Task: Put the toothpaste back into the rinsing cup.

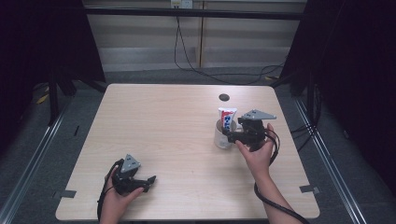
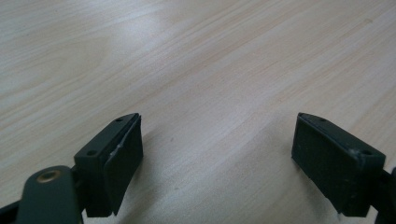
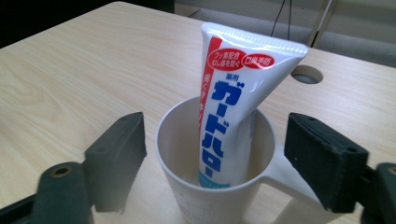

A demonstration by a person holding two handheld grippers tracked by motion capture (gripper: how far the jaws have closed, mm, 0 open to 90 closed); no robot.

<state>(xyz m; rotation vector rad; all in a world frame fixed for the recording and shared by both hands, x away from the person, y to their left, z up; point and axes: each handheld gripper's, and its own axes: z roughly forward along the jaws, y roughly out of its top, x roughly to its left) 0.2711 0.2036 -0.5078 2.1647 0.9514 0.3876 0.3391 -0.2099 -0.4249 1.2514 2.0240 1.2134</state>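
Now, right of centre in the high view, the right gripper (image 1: 232,134) sits level beside a white cup (image 1: 223,136), with the person's right hand (image 1: 258,151) wrapped around its body from below. A toothpaste tube (image 1: 227,117) stands in that cup, crimped end up, leaning a little toward the far side of the table (image 1: 154,116). Just above it in the frame there's a round cable hole (image 1: 224,97) in the tabletop.

Switch to the right gripper view: the cup (image 3: 210,154) is dead centre at the bottom, tube (image 3: 233,112) rising out of it toward the upper middle, white with blue and red lettering. The right gripper (image 3: 212,161) has its jaws spread wide, one at lower left, one at lower right, and the cup stands between them. The left jaw is clear of the cup wall. The cup's handle (image 3: 285,175) juts toward the right jaw; whether they touch I cannot tell.

Down at the lower left of the high view, the left gripper (image 1: 147,181) lies low over the wood in the left hand (image 1: 119,198), well apart from the cup. In the left gripper view, the left gripper (image 2: 217,154) shows jaws spread too, bare wood (image 2: 196,70) between them.
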